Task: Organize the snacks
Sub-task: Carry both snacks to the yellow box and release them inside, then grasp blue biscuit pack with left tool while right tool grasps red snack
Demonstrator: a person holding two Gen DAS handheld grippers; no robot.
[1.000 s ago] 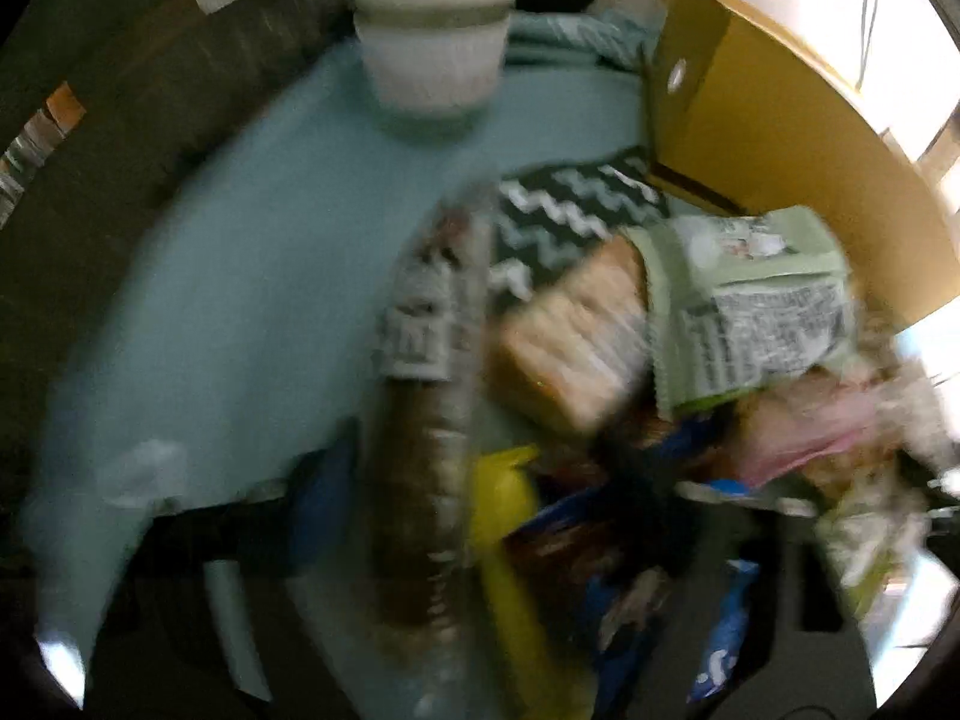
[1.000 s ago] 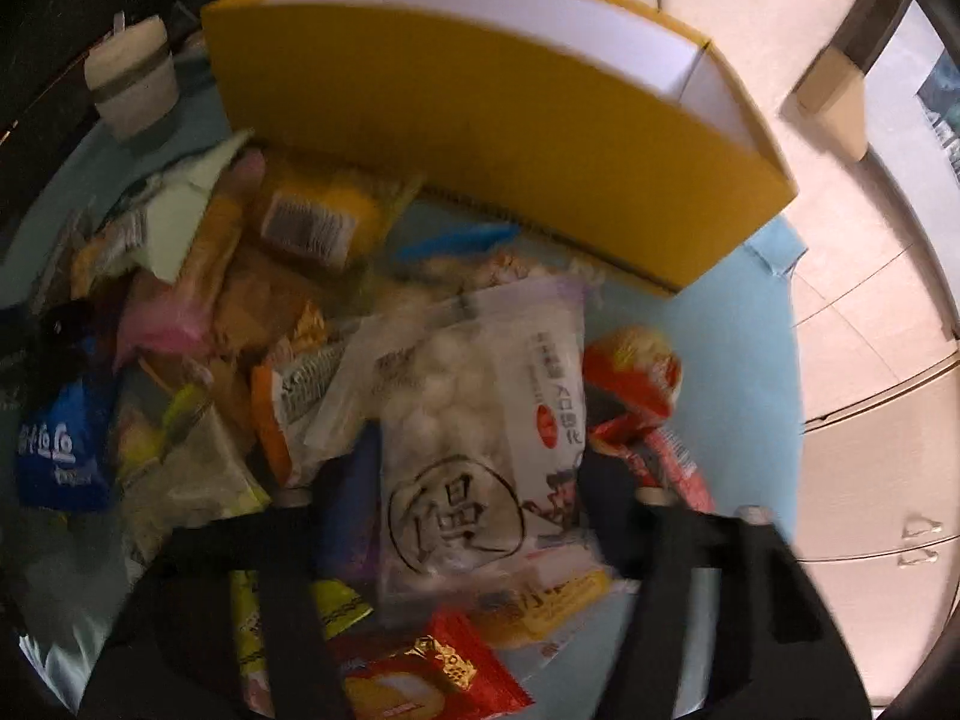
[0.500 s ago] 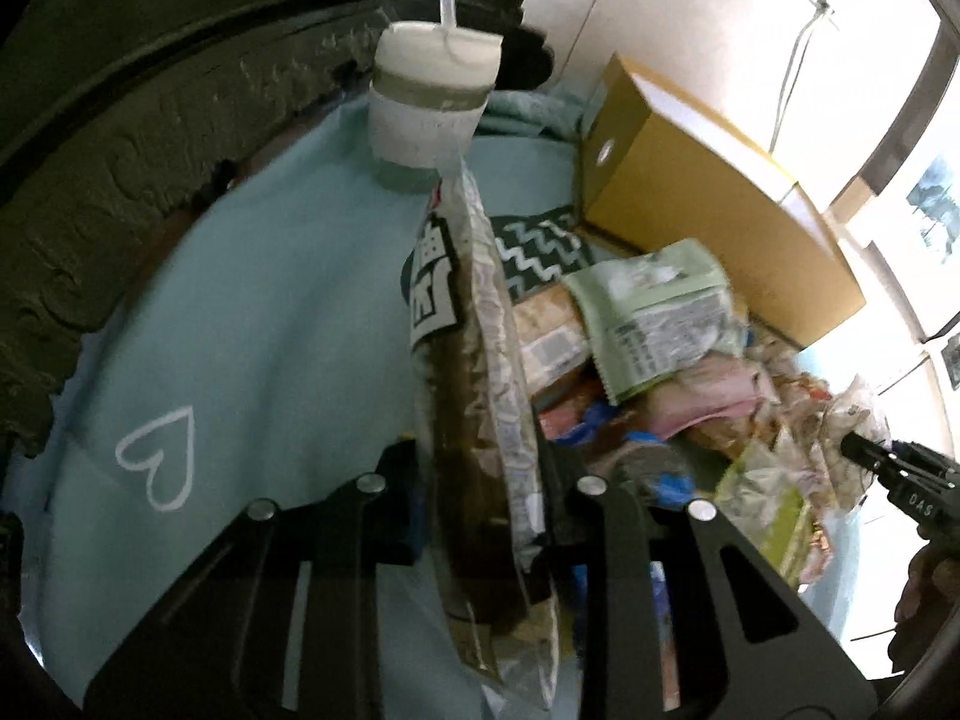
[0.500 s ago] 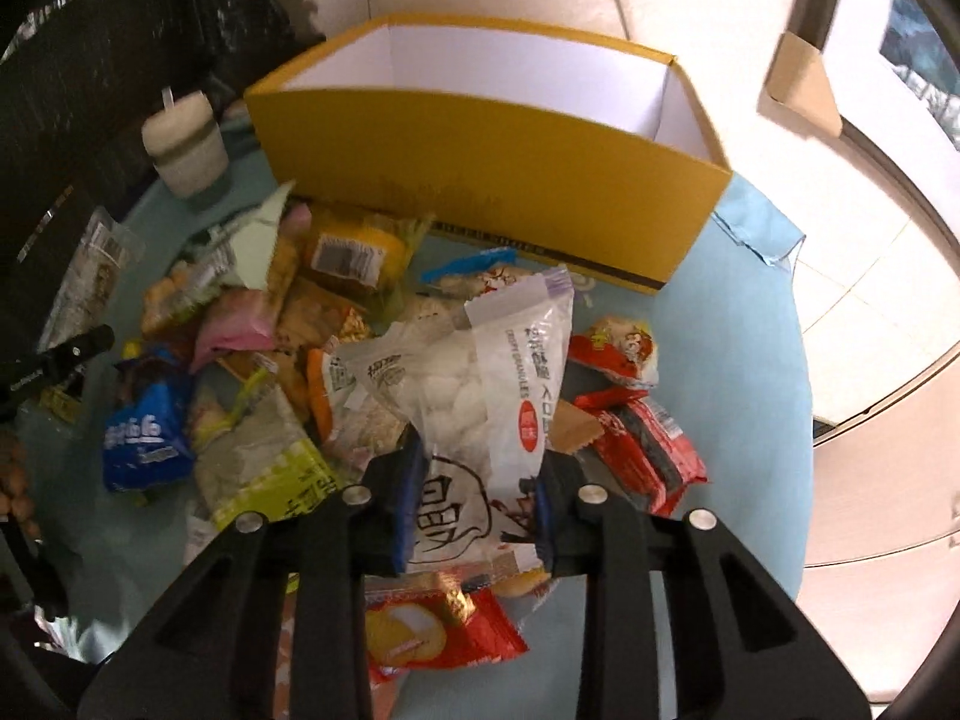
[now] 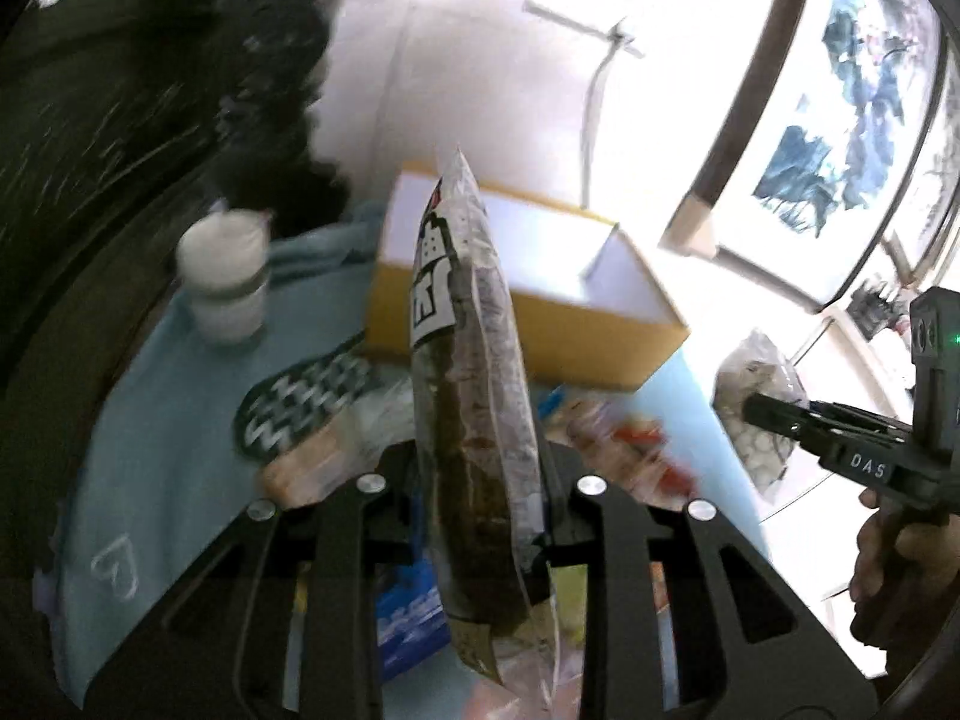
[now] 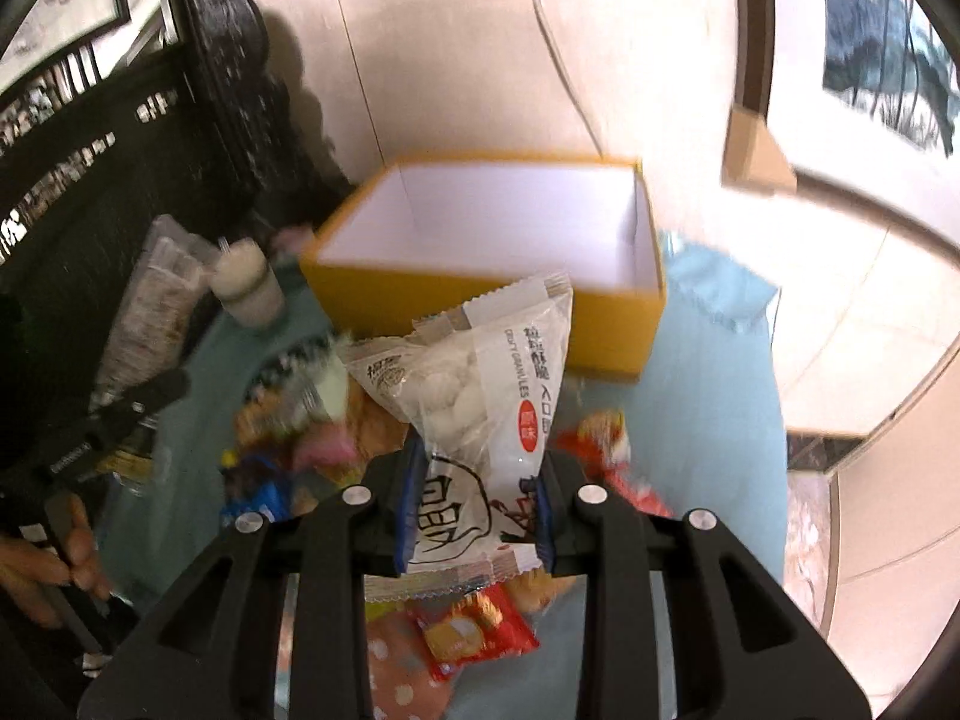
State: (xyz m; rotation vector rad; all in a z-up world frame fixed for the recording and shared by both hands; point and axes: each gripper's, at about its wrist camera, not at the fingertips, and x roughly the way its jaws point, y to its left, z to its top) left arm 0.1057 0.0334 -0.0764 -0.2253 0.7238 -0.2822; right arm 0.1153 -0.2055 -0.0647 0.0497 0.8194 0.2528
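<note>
**Two packets in the air, one empty box to hit**

The left gripper (image 5: pixel 480 504) is clamped on a long clear packet (image 5: pixel 474 396) of dark snack, pinched low so most of its length stands up past the jaws. The right gripper (image 6: pixel 474 510) is clamped on a white bag (image 6: pixel 486 396) of pale round pieces, again by the lower end. Both packets hang clear above the pile (image 6: pixel 300 420) on the blue cloth (image 6: pixel 708 420), with the yellow box (image 6: pixel 498 294) just behind the pile and nothing visible inside it.

Risks, as I judge them: the long packet is top-heavy in its grip and could swing or slide out through the slick film; released at an angle, it could catch the box's near wall and tip back onto the pile. The two grippers may also crowd each other over the single opening. A cup (image 6: pixel 246 288) stands beside the box and could be knocked.

Count: two grippers, two held packets, one box, one cup. The loose snacks are too blurred to count.
</note>
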